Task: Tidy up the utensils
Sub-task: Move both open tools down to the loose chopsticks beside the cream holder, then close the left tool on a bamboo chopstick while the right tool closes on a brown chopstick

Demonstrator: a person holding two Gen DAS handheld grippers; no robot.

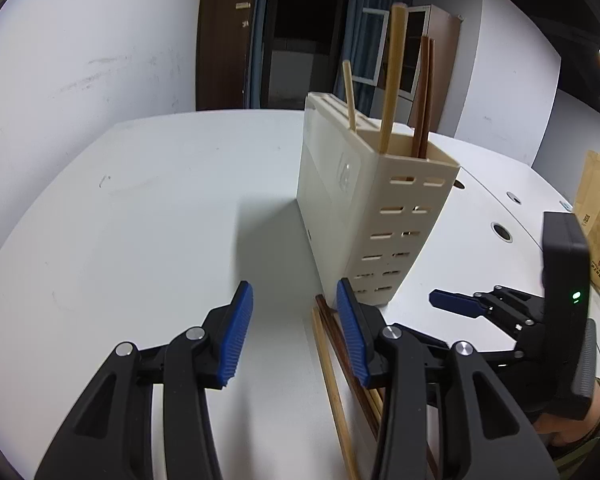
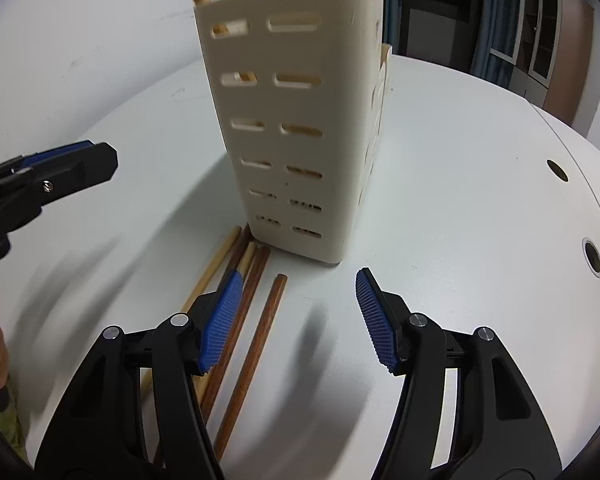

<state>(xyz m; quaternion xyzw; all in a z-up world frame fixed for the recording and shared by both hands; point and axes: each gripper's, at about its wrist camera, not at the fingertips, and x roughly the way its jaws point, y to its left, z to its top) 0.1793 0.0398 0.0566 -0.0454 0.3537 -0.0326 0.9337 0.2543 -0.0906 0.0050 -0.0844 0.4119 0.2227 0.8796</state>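
A cream slotted holder (image 1: 364,200) is standing upright on the white desk (image 1: 160,220), with light and dark chopsticks (image 1: 394,76) sticking up out of it. More chopsticks (image 2: 256,320) are lying loose on the desk at its foot. The left gripper (image 1: 296,336) and right gripper (image 2: 296,320) are both hovering over them, jaws parted and gripping nothing.
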